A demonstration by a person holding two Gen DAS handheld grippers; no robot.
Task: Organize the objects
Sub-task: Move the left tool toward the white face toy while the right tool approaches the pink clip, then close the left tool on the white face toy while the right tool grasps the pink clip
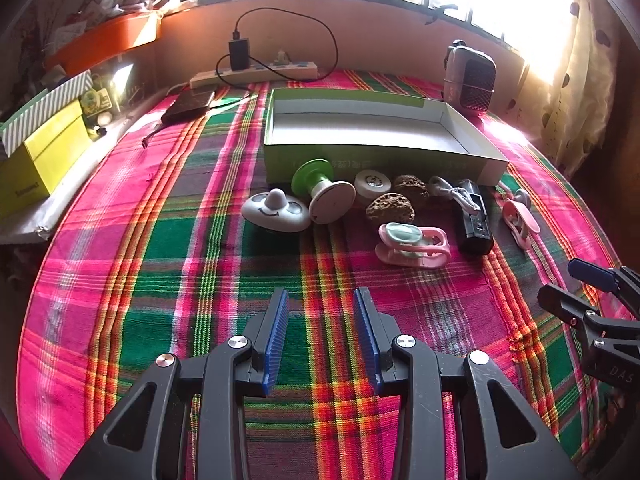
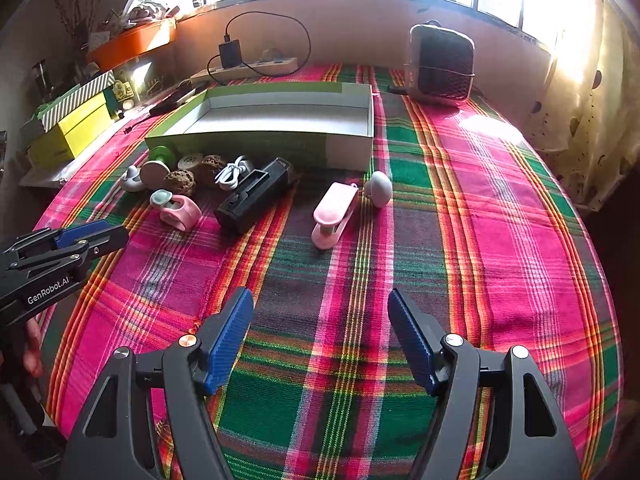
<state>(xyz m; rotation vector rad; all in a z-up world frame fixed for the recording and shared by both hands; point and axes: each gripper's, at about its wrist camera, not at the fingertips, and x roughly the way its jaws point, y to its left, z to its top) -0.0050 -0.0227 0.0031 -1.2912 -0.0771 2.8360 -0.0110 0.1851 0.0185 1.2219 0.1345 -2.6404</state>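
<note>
One black charger [image 2: 253, 196] lengthwise toward box [image 2: 264, 146]

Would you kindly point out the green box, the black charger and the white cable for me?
green box [image 2: 260, 142]: right wrist view, on its near outer wall.
black charger [image 2: 256, 196]: right wrist view, on its top face.
white cable [image 1: 454, 194]: left wrist view, on the coiled middle.
</note>
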